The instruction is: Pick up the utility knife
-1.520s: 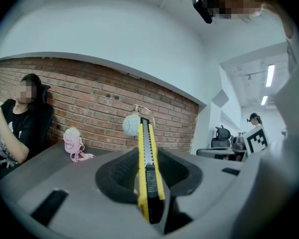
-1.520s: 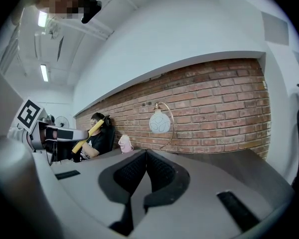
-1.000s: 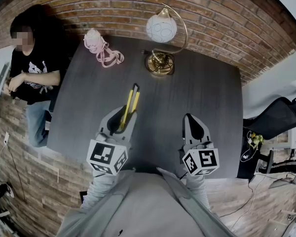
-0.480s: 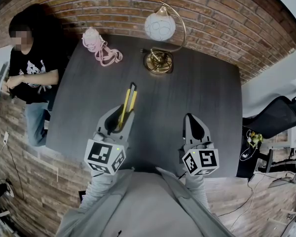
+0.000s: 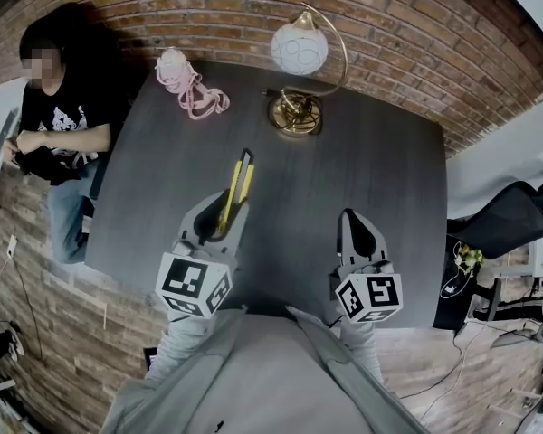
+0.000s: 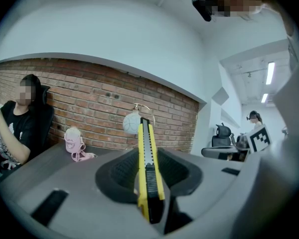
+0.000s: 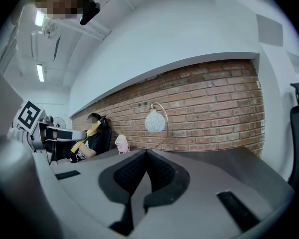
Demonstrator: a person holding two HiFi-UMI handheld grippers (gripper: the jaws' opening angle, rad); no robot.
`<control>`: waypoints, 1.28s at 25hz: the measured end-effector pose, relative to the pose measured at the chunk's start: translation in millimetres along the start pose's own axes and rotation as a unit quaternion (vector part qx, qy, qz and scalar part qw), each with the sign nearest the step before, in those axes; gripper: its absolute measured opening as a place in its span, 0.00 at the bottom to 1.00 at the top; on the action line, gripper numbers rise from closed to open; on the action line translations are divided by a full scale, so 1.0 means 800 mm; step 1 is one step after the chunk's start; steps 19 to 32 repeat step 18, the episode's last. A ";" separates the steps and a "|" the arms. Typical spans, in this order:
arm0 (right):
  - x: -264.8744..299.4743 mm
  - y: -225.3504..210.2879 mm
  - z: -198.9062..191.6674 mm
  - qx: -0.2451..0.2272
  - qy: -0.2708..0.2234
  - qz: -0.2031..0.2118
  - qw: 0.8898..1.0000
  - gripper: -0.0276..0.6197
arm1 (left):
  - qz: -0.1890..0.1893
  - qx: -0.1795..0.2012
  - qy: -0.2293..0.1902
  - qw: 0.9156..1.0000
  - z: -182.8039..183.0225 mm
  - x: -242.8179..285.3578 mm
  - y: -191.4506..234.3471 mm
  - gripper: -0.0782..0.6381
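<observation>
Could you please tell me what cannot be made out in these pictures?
- Utility knife rear end: head view, buried inside the left gripper.
- Its blade, out or retracted: too small in every view.
- Pink object: head view, too small to identify.
- Lamp base: left gripper view, behind the knife.

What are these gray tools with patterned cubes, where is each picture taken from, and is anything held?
They are hand-held grippers; a person holds one in each hand. One camera sits on the person's head and looks down; one rides on each gripper. The left gripper is shut on a yellow utility knife, held above the dark table. The right gripper is shut and empty. On the table stand a brass globe lamp and a small pink bag.
</observation>
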State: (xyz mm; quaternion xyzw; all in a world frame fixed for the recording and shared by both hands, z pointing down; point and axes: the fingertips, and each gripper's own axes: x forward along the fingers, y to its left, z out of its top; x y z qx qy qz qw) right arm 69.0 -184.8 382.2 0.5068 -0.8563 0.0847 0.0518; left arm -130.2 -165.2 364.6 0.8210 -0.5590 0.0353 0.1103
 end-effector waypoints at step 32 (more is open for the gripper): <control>-0.003 0.005 -0.008 0.006 0.001 0.005 1.000 0.07 | -0.001 0.001 0.010 1.000 -0.012 -0.003 -0.001 0.29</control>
